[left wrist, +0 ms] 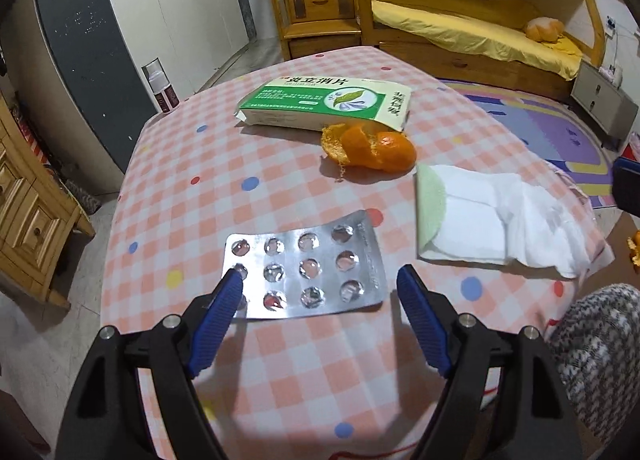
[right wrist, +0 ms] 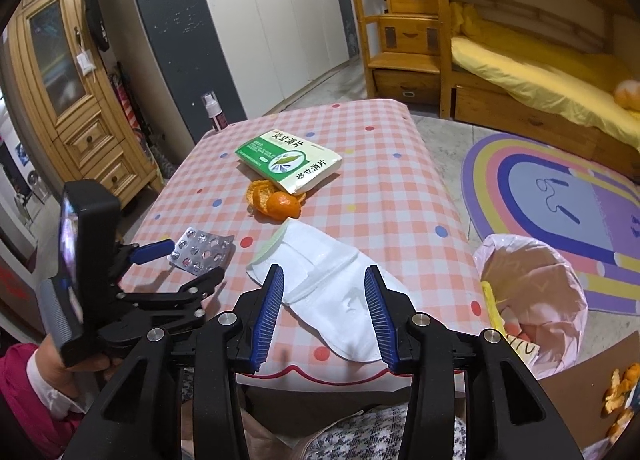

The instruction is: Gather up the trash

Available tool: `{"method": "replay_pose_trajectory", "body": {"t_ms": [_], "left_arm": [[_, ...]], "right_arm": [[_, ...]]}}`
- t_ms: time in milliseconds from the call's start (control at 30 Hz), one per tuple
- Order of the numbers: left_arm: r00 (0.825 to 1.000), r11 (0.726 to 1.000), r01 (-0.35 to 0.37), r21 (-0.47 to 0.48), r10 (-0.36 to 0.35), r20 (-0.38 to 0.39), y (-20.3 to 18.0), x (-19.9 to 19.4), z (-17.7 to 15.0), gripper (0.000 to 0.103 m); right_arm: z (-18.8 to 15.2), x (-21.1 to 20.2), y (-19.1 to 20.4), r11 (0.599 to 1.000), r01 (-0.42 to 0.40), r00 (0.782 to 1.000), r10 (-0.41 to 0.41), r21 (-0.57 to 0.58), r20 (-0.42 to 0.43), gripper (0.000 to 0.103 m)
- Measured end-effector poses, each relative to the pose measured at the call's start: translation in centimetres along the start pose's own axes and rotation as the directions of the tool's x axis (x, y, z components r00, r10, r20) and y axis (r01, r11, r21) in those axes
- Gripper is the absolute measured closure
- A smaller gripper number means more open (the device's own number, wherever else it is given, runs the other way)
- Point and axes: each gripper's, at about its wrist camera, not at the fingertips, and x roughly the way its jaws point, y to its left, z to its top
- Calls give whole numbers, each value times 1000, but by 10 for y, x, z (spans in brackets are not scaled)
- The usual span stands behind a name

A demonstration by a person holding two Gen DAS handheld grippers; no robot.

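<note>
Spread-open left gripper (left wrist: 320, 280) straddles one silver blister pack (left wrist: 306, 270), its left finger overlapping the pack's corner. One medicine box (left wrist: 320, 103), one orange peel (left wrist: 370, 145), one white pad (left wrist: 500, 225) lie beyond. Right gripper (right wrist: 324, 276), also spread, holds nothing.

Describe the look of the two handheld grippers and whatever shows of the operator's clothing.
Both the left gripper and right gripper have black angular frames with silver round bolts and blue ribbed finger pads. The left carries a black block at its rear. A magenta sleeve with pale cuff shows.
</note>
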Motion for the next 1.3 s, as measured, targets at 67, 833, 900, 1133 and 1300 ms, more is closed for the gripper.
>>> {"method": "replay_pose_trajectory", "body": {"t_ms": [67,833,900,1133,1300], "left_arm": [[1000,1000,-6,-2,6,-13,3,3,-3,26],[998,975,49,-217,-56,-26,34,-12,-14,13],[999,979,17,-205,-24,-34,25,-3,-10,13],[998,971,-17,-239,3,-57,26,11,-8,29],[999,968,-38,-247,28,-45,29,11,-5,48]], "right_arm": [[0,0,0,1000,0,1000,0,-2,-1,59],[1,7,20,1000,-21,1000,21,-17,3,50],[0,6,16,1000,-19,1000,19,-12,6,50],[-4,6,5,1000,-16,1000,16,9,9,46],[-7,8,-1,1000,-10,1000,10,21,2,45]]}}
